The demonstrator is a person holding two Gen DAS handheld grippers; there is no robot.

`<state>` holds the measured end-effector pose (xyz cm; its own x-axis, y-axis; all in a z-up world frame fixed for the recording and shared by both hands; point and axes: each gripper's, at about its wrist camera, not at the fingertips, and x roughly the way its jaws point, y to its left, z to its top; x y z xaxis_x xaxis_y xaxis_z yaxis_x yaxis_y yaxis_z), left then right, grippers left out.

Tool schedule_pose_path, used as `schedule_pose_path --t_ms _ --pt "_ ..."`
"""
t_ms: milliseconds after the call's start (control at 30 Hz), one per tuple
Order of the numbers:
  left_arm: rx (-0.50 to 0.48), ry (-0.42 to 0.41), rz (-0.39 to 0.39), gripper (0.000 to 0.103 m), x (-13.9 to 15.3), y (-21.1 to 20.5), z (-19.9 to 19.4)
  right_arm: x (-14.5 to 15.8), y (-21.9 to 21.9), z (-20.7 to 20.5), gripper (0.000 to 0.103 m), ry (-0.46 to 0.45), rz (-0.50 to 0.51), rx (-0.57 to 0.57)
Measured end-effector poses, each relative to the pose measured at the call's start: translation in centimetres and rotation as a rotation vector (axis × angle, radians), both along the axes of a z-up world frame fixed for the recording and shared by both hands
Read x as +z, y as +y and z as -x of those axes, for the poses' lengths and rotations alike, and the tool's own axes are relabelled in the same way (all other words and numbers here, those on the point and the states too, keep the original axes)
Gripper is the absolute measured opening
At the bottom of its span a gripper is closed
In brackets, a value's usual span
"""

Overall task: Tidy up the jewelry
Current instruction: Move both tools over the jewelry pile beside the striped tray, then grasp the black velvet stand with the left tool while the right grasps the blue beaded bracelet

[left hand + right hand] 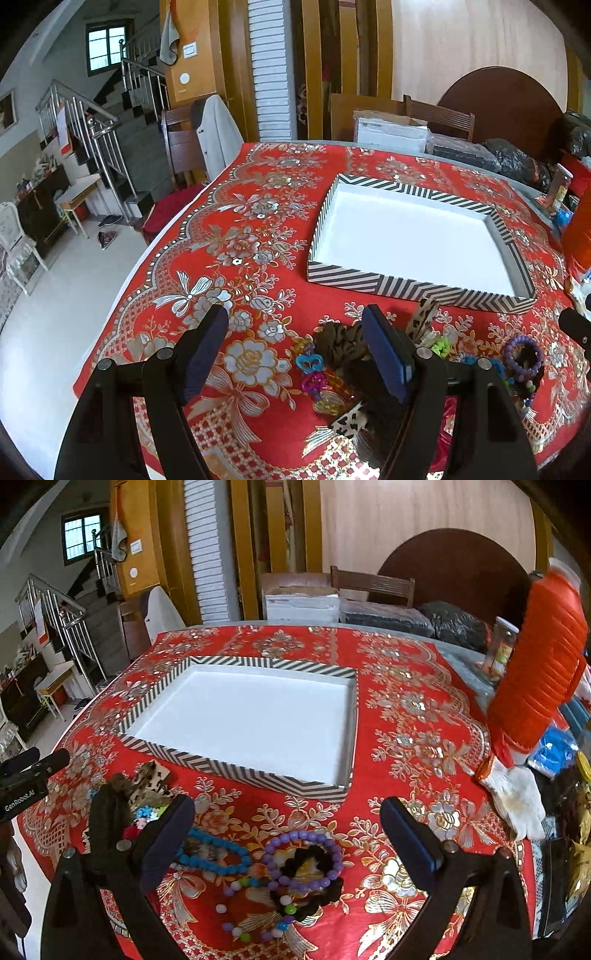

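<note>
A striped black-and-white tray with a white empty floor sits on the red floral tablecloth. In front of it lies a pile of jewelry: a purple bead bracelet, a blue bead bracelet, a black scrunchie, a string of mixed colored beads, a brown scrunchie, blue and pink heart charms and leopard-print clips. My left gripper is open above the pile's left side. My right gripper is open above the bracelets.
An orange thermos jug, a white work glove, a jar and packets stand at the table's right edge. Boxes and black bags lie at the far edge. Chairs and a staircase are beyond the table on the left.
</note>
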<state>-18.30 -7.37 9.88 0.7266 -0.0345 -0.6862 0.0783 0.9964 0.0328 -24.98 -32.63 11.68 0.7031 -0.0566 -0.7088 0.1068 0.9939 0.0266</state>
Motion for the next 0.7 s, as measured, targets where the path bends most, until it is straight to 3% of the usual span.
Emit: schedule_pose_path --t_ms 700 --pt "-0.036 0.026 0.009 0.071 -0.8 -1.1 1.3 -0.1 1.1 0.7 0.102 0.003 0.01 0.016"
